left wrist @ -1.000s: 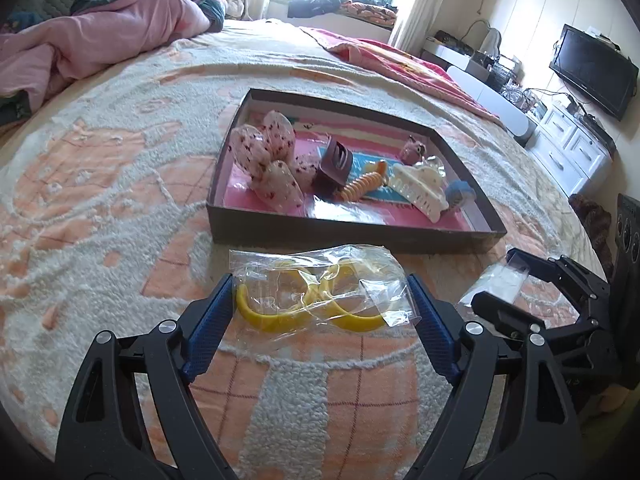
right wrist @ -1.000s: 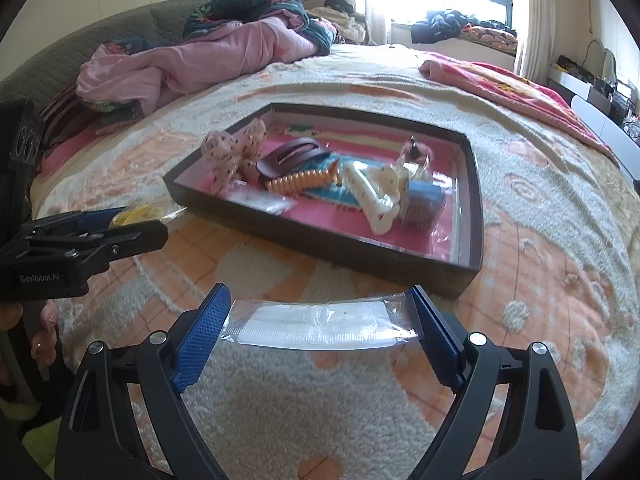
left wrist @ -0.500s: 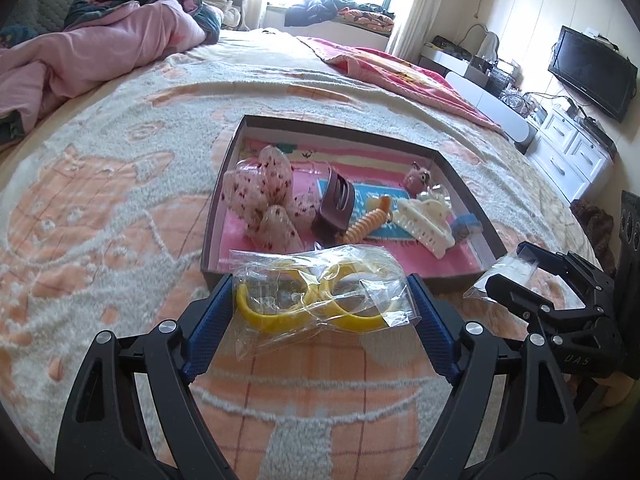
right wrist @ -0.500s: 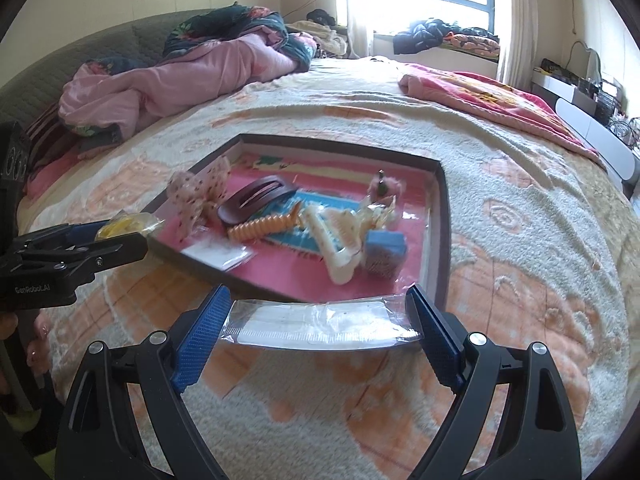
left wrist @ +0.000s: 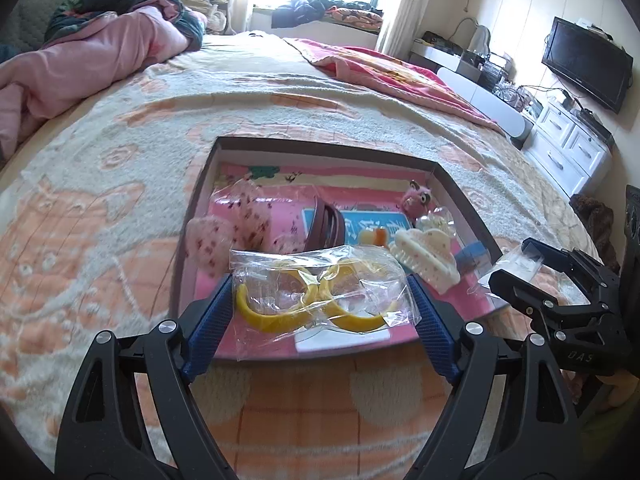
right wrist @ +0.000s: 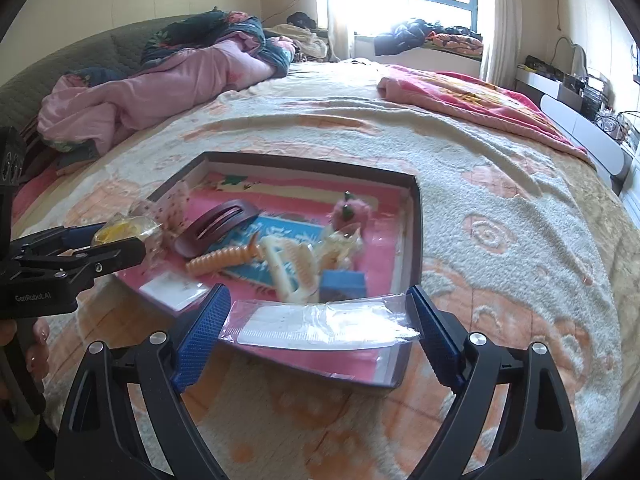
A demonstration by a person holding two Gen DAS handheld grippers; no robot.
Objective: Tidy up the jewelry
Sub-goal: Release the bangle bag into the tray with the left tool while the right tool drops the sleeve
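Observation:
My left gripper [left wrist: 320, 300] is shut on a clear bag of yellow bangles [left wrist: 316, 296] and holds it over the near edge of the dark tray [left wrist: 200, 200]. My right gripper [right wrist: 320, 320] is shut on a flat clear packet with a white card [right wrist: 320, 326], held above the tray's near right corner [right wrist: 414, 240]. The tray has a pink lining and holds hair clips, a brown claw clip [right wrist: 218, 226], an orange spiral clip [right wrist: 220, 260], a white claw clip [left wrist: 426, 258] and a pink plush piece [right wrist: 352, 212]. Each gripper shows in the other's view.
The tray lies on a bed covered with a cream and orange blanket [right wrist: 500, 240]. A pink quilt [left wrist: 80, 60] is piled at the far left, a red blanket [right wrist: 480, 96] at the far right. White drawers and a TV [left wrist: 584, 64] stand beyond the bed's right side.
Both grippers have lifted their bags off the blanket and moved forward, from in front of the tray to over its near edge.

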